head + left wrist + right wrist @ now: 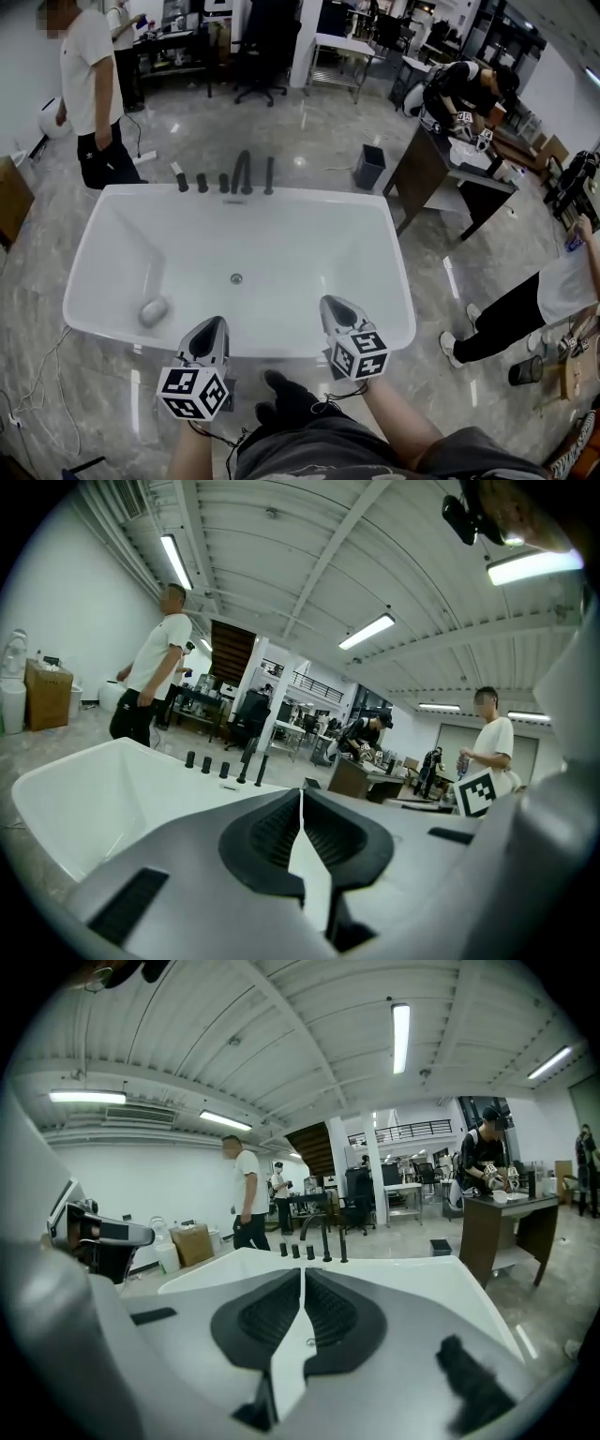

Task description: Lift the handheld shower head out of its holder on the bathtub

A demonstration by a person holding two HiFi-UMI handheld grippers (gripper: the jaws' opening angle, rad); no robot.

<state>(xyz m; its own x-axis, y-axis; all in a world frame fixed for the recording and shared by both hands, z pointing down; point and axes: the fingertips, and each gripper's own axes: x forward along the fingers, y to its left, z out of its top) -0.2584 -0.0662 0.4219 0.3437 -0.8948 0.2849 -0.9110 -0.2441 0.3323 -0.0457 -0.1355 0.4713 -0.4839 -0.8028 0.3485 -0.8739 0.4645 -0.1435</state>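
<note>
The white bathtub (112, 202) lies across the head view. On its far rim stand black fittings: three knobs (202, 183), a curved spout (242, 172) and the slim upright handheld shower head (269, 175) in its holder. The shower head also shows far off as a thin black rod (262, 770) in the left gripper view and as a rod (342, 1244) in the right gripper view. My left gripper (214, 323) (300, 794) and right gripper (330, 302) (302, 1271) hover at the tub's near rim, both shut and empty, well short of the fittings.
A drain (236, 278) and a grey rounded object (153, 311) lie inside the tub. A person (94, 94) stands beyond the far left corner. A dark bin (369, 166), a desk (441, 173) with a seated person and another person (525, 309) are to the right.
</note>
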